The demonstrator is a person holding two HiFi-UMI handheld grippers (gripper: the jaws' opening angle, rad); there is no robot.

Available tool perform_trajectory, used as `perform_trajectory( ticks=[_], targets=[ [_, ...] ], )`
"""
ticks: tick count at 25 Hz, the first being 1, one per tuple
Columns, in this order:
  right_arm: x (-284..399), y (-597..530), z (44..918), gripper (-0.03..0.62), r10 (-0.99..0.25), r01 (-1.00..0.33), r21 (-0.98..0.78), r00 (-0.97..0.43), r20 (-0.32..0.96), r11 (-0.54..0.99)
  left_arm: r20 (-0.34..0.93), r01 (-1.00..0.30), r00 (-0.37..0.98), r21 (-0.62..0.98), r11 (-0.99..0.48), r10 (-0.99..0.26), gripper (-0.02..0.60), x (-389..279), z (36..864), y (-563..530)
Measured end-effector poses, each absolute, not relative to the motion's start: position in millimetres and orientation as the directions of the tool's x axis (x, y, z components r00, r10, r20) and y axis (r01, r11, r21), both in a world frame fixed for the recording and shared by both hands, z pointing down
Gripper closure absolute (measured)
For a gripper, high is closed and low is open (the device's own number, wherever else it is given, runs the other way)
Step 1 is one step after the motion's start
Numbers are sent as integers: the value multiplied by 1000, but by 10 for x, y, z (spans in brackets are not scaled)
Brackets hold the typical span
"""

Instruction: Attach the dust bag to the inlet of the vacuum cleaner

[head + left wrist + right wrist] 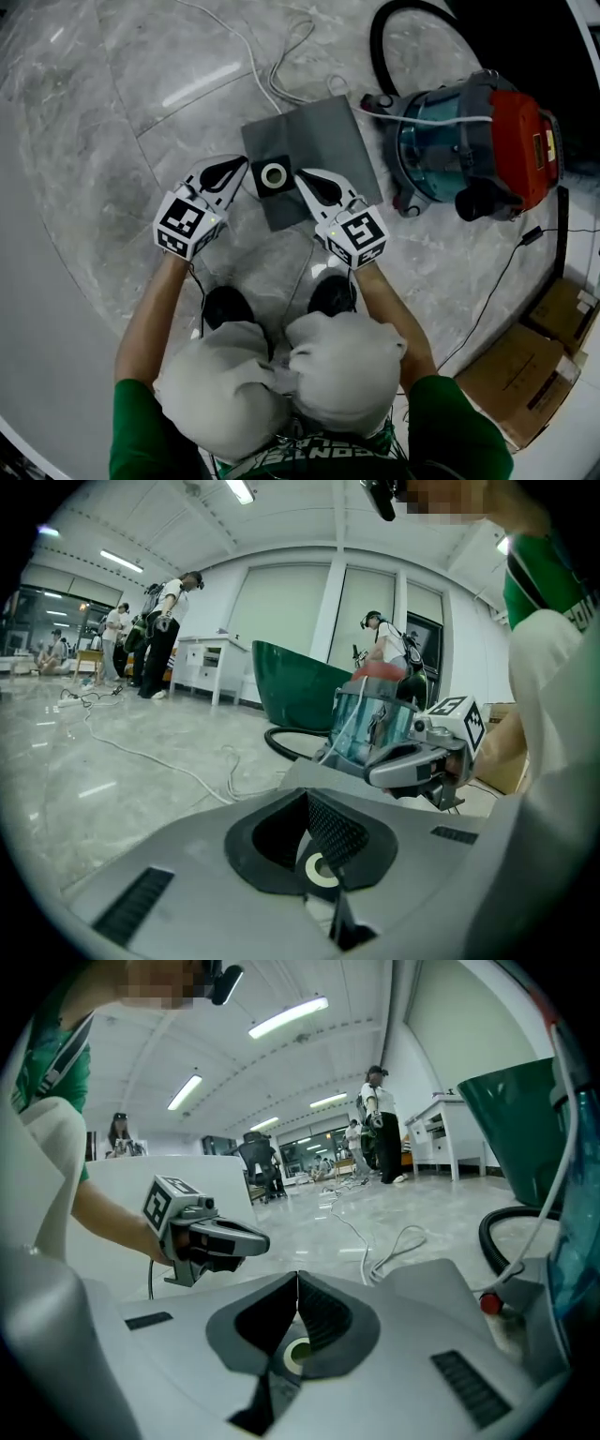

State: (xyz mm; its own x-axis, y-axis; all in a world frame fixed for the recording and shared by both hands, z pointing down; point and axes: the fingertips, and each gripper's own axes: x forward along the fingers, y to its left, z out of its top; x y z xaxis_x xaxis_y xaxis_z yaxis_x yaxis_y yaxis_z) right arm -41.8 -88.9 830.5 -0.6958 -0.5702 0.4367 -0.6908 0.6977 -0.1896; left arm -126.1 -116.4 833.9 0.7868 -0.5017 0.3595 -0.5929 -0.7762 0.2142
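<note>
Knees (225, 389) are crouching over the floor (103, 122), where the left claw (242, 163) and right claw (302, 175), both pressed together and empty, are flanking the dust bag (323, 131) lying beside the vacuum cleaner (469, 141).

Glossy marble floor (103, 141), matt dust bag (323, 141)
</note>
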Motion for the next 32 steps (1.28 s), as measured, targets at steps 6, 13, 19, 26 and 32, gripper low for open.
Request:
perform_trajectory(
  ticks=[6,13,19,26,32],
  targets=[
    [-570,-723,8735,585,-552,-677,-182,-702,450,713,373,-605,779,234,-761,-504,578,-1250,8805,-1101],
    [-725,-607,8977,583,-539,-671,-140,-686,489,728,391,-605,776,239,-759,-495,578,-1234,9006,-1026],
    [-872,-524,9262,582,-547,-666,-28,-635,546,745,401,-613,769,239,-753,-498,578,-1284,9093,-1000],
    [-1047,-401,9627,491,-517,-624,50,-597,613,780,408,-612,768,239,-754,-495,578,-1329,9143,-953],
    [-1104,-381,9806,463,-541,-574,201,-517,663,794,418,-614,764,238,-753,-492,578,-1379,9173,-912]
  ],
)
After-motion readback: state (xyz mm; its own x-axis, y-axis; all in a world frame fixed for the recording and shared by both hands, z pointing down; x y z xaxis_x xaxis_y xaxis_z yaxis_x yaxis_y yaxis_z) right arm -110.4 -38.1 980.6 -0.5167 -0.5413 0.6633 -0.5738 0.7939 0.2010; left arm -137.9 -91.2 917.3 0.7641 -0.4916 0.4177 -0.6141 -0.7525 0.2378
